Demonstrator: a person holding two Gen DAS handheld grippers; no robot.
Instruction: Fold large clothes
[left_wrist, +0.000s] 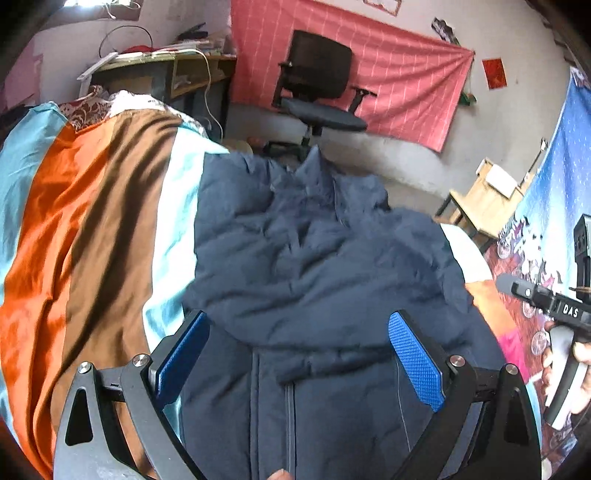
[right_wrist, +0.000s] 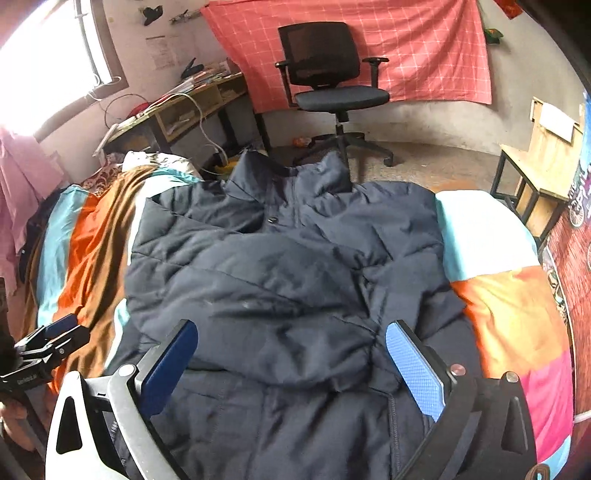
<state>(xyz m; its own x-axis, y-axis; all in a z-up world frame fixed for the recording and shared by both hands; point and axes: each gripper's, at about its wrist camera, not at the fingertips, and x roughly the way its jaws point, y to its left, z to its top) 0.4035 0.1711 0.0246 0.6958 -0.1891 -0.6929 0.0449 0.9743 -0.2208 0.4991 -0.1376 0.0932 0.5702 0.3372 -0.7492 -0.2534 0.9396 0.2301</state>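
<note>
Behind the bed, a grey plastered wall carries a hanging pink checked cloth, with a black mesh-backed office chair standing before it at upper centre and a cluttered wooden desk at upper left. Across the bed lies a striped satin bedsheet in orange, brown and pale blue. On it, filling the centre of both views, rests a large navy quilted puffer jacket, front up, zip visible at the bottom, sleeves folded across the chest, collar toward the chair. Left gripper: blue-padded jaws apart, above the jacket's lower part, nothing between them. Right gripper: jaws wide apart, likewise clear of the fabric. A hand at right edge grips the right gripper's handle.
</note>
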